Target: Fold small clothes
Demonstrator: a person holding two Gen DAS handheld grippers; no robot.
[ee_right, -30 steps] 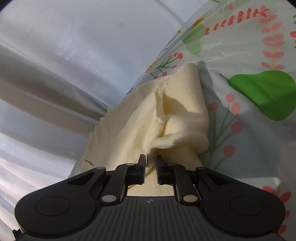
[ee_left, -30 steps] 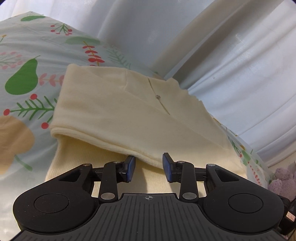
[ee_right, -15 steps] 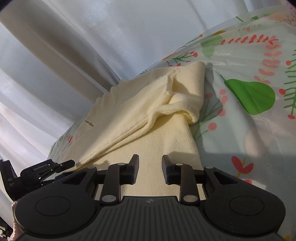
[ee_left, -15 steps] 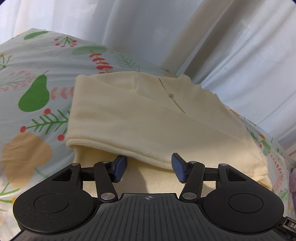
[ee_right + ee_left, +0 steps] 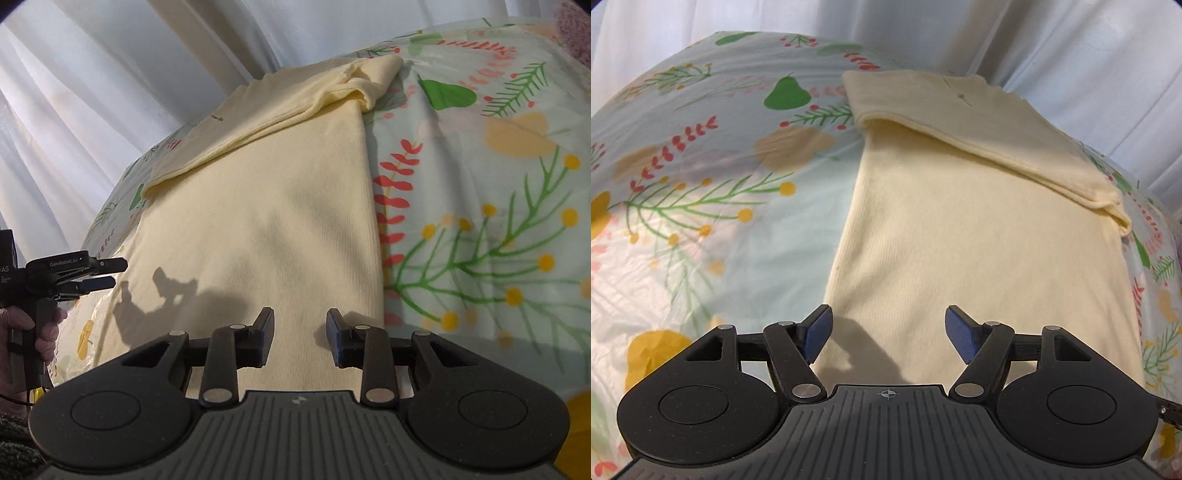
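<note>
A pale yellow garment [image 5: 979, 229] [image 5: 266, 206] lies flat on the floral cloth, its far part folded back over itself as a flap [image 5: 964, 118] [image 5: 291, 103]. My left gripper [image 5: 888, 338] hovers over the garment's near left edge, its jaws opening with nothing between the blue pads. My right gripper [image 5: 300, 341] hangs above the near right part of the garment, jaws opening and holding nothing. The left gripper [image 5: 107, 273] also shows at the left edge of the right wrist view, held in a hand [image 5: 44, 332].
A floral cloth [image 5: 701, 206] [image 5: 480, 221] with pears and sprigs covers the surface. White curtains [image 5: 1089, 55] [image 5: 92, 74] hang right behind its far edge. A mauve fuzzy thing [image 5: 576, 33] sits at the far right corner.
Both grippers let go of the folded flap, opened and drew back toward the garment's near end. The flap now lies on the far part of the garment.
</note>
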